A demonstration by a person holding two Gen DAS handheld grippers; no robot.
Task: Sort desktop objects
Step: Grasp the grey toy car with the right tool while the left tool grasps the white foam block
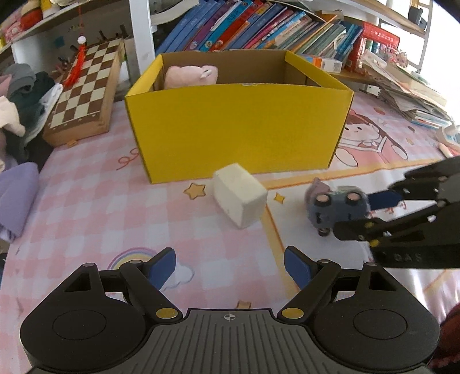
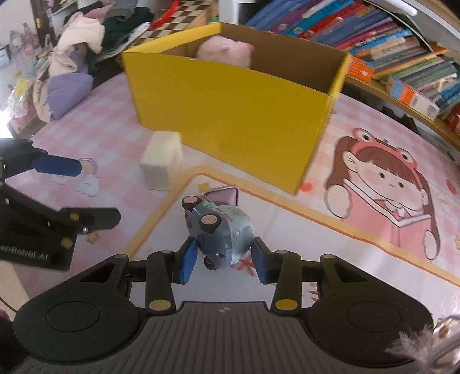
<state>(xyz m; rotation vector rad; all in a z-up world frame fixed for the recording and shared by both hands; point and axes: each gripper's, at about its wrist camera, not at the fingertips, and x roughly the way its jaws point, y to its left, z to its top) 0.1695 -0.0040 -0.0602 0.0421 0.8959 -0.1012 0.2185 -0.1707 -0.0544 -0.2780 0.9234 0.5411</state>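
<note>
The right gripper has its blue pads on either side of a small blue-grey toy car, which lies tipped on its side with its wheels showing on the pink cartoon desk mat; the left pad looks to be touching the car's body while a sliver of gap shows at the right pad, so I judge the grip is closing but not yet firm, and I cannot tell for certain whether it already bears on the toy. To do this step well, the pads should meet the car's rounded body rather than its wheels, squeezing squarely so it does not roll out, and then lift high enough to clear the near wall of the yellow cardboard box, where a pink plush toy already sits. The left gripper hangs spread wide and empty over the mat, facing a white foam block that lies just in front of the box. That block sits near the car's path to the box, as does the left gripper itself. A chessboard, heaped clothes and leaning books crowd the desk's edges.
</note>
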